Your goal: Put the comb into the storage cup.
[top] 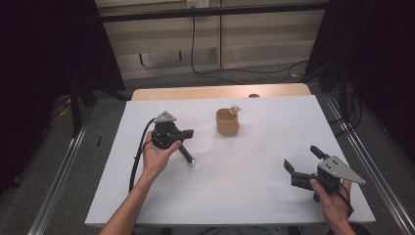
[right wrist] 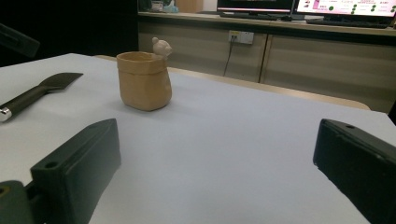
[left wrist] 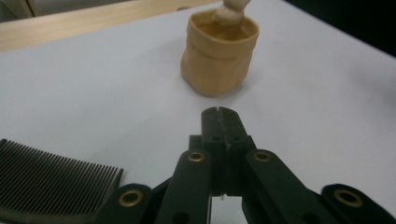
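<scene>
A tan cup (top: pixel 227 122) stands upright at the middle back of the white table (top: pixel 254 191), with a small pale bear figure (top: pixel 235 108) on its far rim. My left gripper (top: pixel 188 133) hovers left of the cup, jaws shut with nothing between them; in the left gripper view its tips (left wrist: pixel 218 112) point at the cup (left wrist: pixel 218 53). A black comb (top: pixel 186 153) with a silver-tipped handle lies just beneath and beside it, its teeth (left wrist: pixel 51 179) at lower left. My right gripper (top: pixel 302 157) rests open near the front right corner, facing the cup (right wrist: pixel 142 79) and comb (right wrist: pixel 42 91).
A wooden strip (top: pixel 220 91) edges the table's back. Metal rails (top: pixel 58 171) run along both sides on the floor. A black cable (top: pixel 244 71) trails behind the table. Cabinets and monitors (right wrist: pixel 345 7) stand beyond the far edge.
</scene>
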`<state>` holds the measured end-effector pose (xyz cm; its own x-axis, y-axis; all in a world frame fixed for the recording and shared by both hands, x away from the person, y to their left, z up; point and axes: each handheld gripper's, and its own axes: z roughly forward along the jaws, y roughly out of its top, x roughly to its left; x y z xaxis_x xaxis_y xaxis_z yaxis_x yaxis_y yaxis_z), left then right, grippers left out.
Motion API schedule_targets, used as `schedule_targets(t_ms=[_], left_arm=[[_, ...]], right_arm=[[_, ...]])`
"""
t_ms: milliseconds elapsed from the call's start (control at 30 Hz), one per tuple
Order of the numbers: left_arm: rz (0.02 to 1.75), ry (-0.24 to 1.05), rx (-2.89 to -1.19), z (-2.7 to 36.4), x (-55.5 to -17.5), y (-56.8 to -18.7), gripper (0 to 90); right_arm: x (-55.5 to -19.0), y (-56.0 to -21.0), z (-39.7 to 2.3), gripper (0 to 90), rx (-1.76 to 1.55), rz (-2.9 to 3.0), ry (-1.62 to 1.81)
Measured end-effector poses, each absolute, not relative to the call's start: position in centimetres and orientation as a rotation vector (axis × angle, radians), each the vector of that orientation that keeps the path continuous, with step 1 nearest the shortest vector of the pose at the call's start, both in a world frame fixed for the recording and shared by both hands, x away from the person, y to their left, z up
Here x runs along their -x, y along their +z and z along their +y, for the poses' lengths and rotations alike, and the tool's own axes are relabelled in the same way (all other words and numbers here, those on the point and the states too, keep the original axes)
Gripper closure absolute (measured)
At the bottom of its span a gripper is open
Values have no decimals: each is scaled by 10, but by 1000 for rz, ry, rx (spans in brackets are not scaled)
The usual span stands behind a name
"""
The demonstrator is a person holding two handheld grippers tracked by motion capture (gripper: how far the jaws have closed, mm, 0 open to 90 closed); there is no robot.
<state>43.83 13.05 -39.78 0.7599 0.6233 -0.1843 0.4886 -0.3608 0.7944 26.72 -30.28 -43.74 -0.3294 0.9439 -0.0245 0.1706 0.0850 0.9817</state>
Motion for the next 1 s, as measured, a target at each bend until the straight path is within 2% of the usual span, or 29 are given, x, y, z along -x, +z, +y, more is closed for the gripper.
schedule_targets(t_ms=[400,1000], left_arm=[[914,190,-2161,126,-443,-416,900],[908,174,-2255,111,-437,-430,900]], right_arm=[[-267,-437,-302,0,-1119,1623,1317],[-267,-438,-302,0,-1115,1633,1316]])
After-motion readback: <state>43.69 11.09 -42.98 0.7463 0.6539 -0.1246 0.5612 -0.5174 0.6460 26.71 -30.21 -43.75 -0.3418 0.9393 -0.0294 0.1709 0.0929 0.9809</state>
